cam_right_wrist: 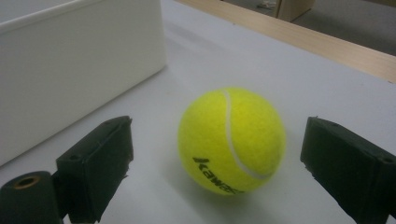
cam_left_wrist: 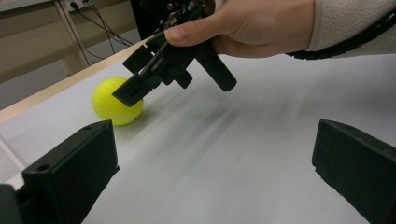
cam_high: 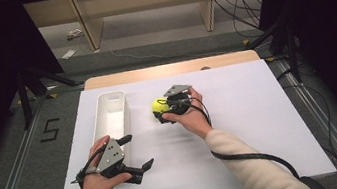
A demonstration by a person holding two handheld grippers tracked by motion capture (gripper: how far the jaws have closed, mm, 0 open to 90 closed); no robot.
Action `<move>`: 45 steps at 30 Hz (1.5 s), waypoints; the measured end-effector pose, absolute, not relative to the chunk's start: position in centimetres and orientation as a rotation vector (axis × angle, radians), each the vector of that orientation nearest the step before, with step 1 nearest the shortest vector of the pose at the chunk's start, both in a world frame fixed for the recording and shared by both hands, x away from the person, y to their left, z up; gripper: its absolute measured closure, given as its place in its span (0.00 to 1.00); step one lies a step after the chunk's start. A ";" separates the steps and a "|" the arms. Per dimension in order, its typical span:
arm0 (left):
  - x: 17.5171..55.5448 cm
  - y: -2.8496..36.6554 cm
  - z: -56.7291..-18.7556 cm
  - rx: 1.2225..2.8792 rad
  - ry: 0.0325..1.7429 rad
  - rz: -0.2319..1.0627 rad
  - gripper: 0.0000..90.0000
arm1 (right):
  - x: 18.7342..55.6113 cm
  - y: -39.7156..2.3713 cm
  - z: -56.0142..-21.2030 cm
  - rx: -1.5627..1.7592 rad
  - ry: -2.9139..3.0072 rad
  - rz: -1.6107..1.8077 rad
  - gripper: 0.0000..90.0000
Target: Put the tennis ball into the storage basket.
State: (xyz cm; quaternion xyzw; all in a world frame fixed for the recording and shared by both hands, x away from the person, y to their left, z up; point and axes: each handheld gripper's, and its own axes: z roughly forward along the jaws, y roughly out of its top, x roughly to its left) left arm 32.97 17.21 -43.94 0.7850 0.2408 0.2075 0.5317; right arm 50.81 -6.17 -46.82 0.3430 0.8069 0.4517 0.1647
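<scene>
A yellow tennis ball (cam_right_wrist: 232, 140) sits on the white board (cam_high: 242, 129) just right of a long white bin (cam_high: 110, 114), roughly at the board's centre, toward eleven o'clock from the right hand. Black lettering low on the ball reads something like "Kawasaki", though the last letters curve out of sight in the right gripper view. The right gripper (cam_high: 163, 111) is spread wide with the ball between its jaws, a gap showing on each side, so nothing presses on it. The left gripper (cam_high: 137, 155) rests near the board's seven o'clock corner, its jaws wide apart with nothing between them, pointing toward the ball. A number "5" (cam_high: 50, 129) is taped on the floor at nine o'clock.
</scene>
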 end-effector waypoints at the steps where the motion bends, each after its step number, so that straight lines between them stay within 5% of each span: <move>1: 33.0 17.2 -43.9 1.872 0.574 0.494 0.00 | 50.9 -6.0 -46.9 0.985 2.309 1.285 0.11; 30: 32.9 17.2 -43.8 1.868 0.570 0.492 0.00 | 53.4 -4.2 -49.2 1.086 2.310 1.211 0.11; 45: 32.9 17.2 -43.9 1.870 0.571 0.487 0.00 | 53.6 -4.1 -49.7 1.109 2.300 1.177 0.25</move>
